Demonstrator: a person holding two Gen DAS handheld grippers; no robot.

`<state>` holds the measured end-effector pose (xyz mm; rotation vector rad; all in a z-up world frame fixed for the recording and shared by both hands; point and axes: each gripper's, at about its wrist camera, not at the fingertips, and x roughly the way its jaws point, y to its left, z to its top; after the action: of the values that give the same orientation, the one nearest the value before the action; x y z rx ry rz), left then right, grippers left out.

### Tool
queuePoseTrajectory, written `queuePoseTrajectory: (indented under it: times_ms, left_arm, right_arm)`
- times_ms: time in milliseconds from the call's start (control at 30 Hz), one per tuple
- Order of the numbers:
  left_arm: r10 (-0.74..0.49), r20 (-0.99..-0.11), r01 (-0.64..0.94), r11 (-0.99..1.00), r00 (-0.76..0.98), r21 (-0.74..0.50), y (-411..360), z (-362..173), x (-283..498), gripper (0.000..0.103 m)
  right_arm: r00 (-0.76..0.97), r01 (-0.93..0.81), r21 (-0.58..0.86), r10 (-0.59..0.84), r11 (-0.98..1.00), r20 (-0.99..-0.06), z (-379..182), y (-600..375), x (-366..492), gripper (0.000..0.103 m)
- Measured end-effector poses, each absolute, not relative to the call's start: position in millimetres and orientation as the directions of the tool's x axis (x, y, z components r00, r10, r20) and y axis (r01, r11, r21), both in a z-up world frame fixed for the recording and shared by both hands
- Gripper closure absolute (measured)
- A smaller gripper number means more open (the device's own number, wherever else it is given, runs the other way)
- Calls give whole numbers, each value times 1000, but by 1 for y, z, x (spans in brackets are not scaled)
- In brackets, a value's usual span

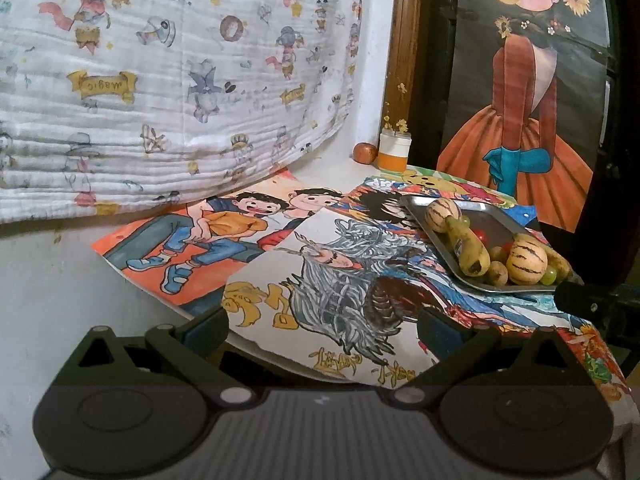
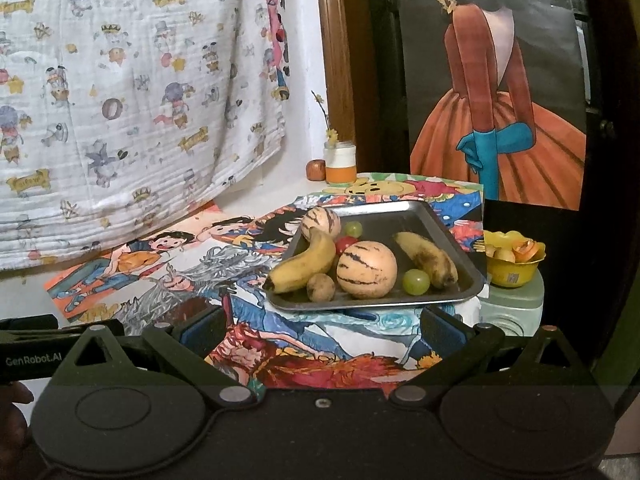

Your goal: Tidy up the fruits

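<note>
Steel tray (image 2: pixel 448 224): ahead of my right jaws, slightly right, on the drawing-covered worktop (image 2: pixel 280 344).
Tray contents: two striped melons (image 2: pixel 367 269), two bananas (image 2: pixel 304 266), green grapes (image 2: pixel 416 282), a red tomato (image 2: pixel 346 245), a small brown fruit (image 2: pixel 320 287).
Right gripper (image 2: pixel 320 330): jaws spread wide, nothing between them.
Left gripper (image 1: pixel 320 326): jaws likewise parted, empty; tray (image 1: pixel 424 210) far right of them.
Yellow bowl (image 2: pixel 514 266): right of the tray, holding yellow pieces.
</note>
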<state>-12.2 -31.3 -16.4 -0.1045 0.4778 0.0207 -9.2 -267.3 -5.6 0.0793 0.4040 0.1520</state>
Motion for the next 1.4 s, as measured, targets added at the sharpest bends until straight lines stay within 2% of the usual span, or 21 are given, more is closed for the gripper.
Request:
queuePoseTrajectory:
  times_ms: [1400]
  left_arm:
    - [0, -467, -52, 994, 884, -99, -33, -19, -14, 0]
  right_arm:
    - [903, -132, 109, 165, 985, -396, -8, -267, -10, 1]
